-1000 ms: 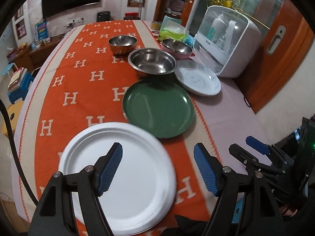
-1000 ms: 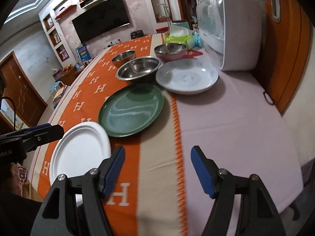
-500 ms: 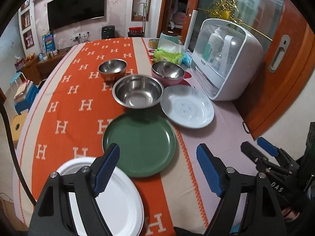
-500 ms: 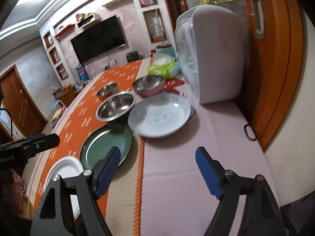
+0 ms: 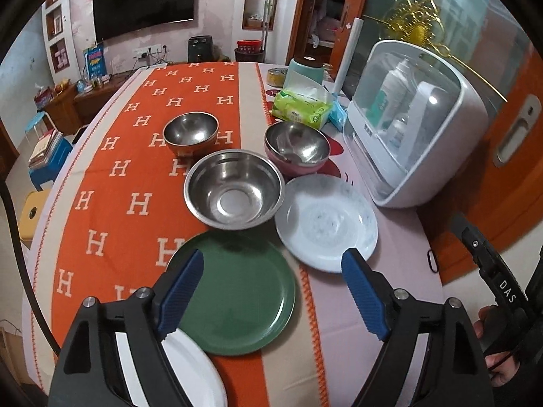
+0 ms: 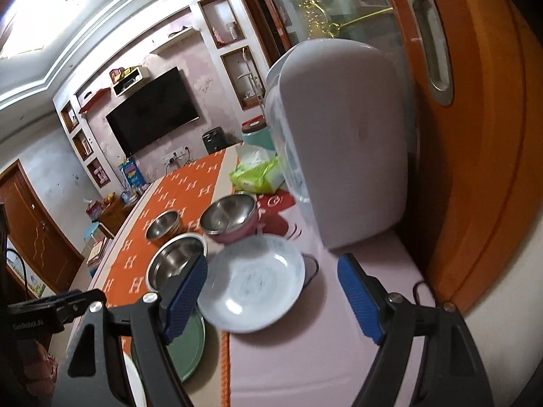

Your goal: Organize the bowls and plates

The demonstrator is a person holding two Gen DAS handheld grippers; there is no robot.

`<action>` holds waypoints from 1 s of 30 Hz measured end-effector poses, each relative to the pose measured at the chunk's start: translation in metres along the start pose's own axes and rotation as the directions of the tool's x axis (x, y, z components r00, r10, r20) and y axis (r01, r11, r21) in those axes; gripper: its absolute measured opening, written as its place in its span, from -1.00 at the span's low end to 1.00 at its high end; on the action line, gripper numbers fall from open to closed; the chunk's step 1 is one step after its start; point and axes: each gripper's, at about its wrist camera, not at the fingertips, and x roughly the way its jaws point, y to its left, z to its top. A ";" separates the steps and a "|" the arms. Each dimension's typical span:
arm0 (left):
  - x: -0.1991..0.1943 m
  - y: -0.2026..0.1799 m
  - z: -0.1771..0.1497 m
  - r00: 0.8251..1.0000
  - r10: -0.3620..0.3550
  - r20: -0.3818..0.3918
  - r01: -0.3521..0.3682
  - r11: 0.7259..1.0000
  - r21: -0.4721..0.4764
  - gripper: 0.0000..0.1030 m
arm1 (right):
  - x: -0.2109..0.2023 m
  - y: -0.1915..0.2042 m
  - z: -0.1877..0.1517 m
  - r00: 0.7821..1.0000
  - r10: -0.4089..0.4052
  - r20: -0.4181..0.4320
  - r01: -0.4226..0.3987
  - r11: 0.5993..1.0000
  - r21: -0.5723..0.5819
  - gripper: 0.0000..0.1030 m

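— Looking across the table, what did the crockery look like?
— Round and upright, so no long axis; a green plate (image 5: 237, 291) lay nearest, just beside a pale speckled plate (image 6: 253, 286); a white plate (image 5: 190, 369) sat at the near edge.
— And the bowls?
— Three steel bowls stood mouths up behind them; the large steel bowl (image 5: 234, 193) touched the green plate's far rim.
— The tongs?
— The left gripper (image 5: 271, 298) and right gripper (image 6: 271, 296) both gaped wide, holding nothing.
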 end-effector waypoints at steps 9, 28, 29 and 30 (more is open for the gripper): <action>0.033 -0.001 0.015 0.999 -0.007 -0.036 0.005 0.998 -0.056 0.60 | 0.037 -0.009 0.018 0.999 0.031 -0.012 -0.031 1.000 0.001 0.55; 0.129 0.004 0.013 0.977 -0.101 -0.186 0.089 0.994 -0.070 0.60 | 0.119 -0.041 -0.016 0.973 0.139 -0.184 -0.116 0.984 0.132 0.55; 0.132 0.004 0.012 0.977 -0.095 -0.191 0.083 0.994 -0.069 0.60 | 0.123 -0.041 -0.018 0.970 0.149 -0.191 -0.123 0.983 0.139 0.55; 0.137 0.005 0.012 0.976 -0.096 -0.197 0.084 0.994 -0.068 0.60 | 0.128 -0.041 -0.021 0.967 0.157 -0.202 -0.129 0.981 0.146 0.55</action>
